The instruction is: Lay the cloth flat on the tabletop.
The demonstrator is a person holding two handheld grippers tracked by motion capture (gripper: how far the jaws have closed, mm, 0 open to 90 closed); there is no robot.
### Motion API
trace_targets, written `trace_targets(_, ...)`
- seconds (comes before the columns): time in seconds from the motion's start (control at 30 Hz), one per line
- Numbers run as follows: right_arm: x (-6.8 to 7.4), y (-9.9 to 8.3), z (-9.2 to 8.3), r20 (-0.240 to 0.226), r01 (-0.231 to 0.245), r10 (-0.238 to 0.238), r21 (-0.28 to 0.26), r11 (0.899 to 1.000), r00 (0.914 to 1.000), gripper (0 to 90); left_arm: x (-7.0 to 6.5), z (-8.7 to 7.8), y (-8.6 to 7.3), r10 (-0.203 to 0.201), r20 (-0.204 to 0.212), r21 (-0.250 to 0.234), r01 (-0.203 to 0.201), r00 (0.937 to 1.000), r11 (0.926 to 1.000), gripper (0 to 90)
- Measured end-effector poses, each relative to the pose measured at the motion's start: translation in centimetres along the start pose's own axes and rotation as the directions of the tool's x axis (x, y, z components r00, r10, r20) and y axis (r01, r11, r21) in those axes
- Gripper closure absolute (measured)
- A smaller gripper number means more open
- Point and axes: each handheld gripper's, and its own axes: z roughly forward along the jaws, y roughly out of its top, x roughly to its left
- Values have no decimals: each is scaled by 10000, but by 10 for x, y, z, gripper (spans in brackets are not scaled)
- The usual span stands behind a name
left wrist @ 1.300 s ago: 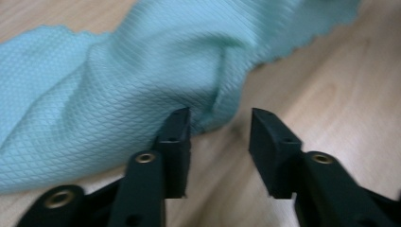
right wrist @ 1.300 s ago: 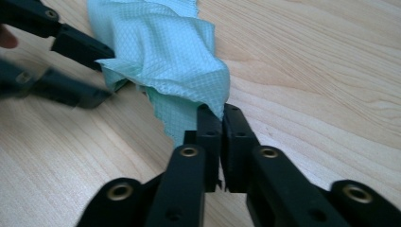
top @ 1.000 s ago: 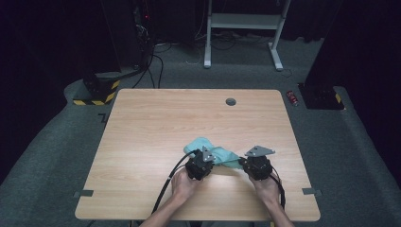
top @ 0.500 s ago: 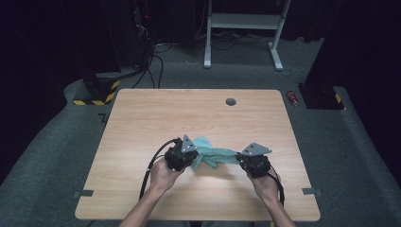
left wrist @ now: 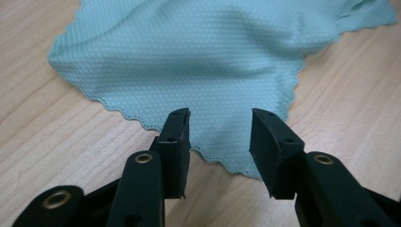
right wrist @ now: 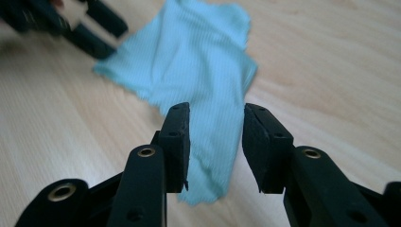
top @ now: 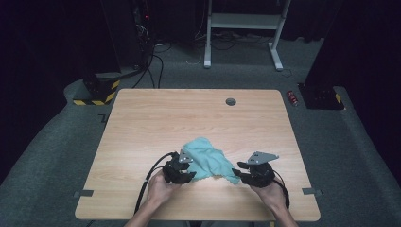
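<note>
A light teal cloth [top: 208, 161] lies rumpled on the wooden table [top: 189, 118], near its front edge. My left gripper [top: 189, 169] sits at the cloth's left edge and my right gripper [top: 240, 170] at its right corner. In the left gripper view the cloth [left wrist: 189, 56] spreads ahead, its scalloped hem lying below the left gripper [left wrist: 220, 137]. Those jaws have just been opening and the pads press on nothing. In the right gripper view a corner of the cloth [right wrist: 198, 61] runs under the right gripper [right wrist: 216, 142]. Its jaws have also just opened, clear of the fabric.
A round cable hole [top: 231, 101] sits near the table's far edge. A red can [top: 293, 98] lies on the carpet beyond the right corner. Black cables trail from both grippers over the front edge. The other gripper [right wrist: 90, 23] shows blurred at the upper left of the right gripper view.
Both grippers were shut on the cloth, and the left one pulled it out leftwards. Now both have opened and the cloth lies loose on the table between them.
</note>
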Motion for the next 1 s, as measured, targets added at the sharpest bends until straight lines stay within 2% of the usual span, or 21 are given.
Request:
trace_targets(0.07, -5, 7, 7, 291, -429, 424, 186, 9989, 9987, 621, 0, 4, 0, -95, -26, -12, 95, 10000, 10000, 606)
trace_targets(0.17, -16, 14, 31, 558, -1167, 1141, 460, 9921, 9919, 616, 1, 5, 1, -245, 46, -35, 245, 9997, 9997, 599)
trace_targets(0.2, -20, 17, 41, 635, -1497, 1462, 539, 9873, 9872, 615, 1, 5, 2, -204, -11, -17, 204, 9998, 9998, 604)
trace_targets(0.27, -25, 24, 59, 799, -1689, 1639, 609, 9838, 9832, 620, 0, 5, 1, -68, -144, -40, 67, 9999, 10000, 637)
trace_targets(0.43, -24, 42, 92, 996, -1601, 1519, 806, 9838, 9834, 677, 0, 3, -3, 70, -119, -170, -72, 9999, 9998, 742)
trace_targets(0.6, -25, 53, 109, 1073, -1692, 1601, 825, 9821, 9813, 686, 1, 1, -5, 231, -35, -159, -232, 9997, 9996, 867)
trace_targets(0.7, -24, 64, 118, 1110, -1325, 1211, 1015, 9860, 9864, 666, 3, -2, -8, 250, 31, -43, -250, 9997, 9997, 877)
trace_targets(0.87, -19, 78, 136, 1079, -1301, 1171, 1216, 9840, 9872, 674, 9, -13, -22, 291, 168, -1, -291, 9994, 9996, 878)
trace_targets(1.0, -16, 78, 150, 1051, -1214, 1058, 1558, 9803, 9888, 715, 17, -22, -30, 290, 292, 91, -293, 9992, 9995, 878)
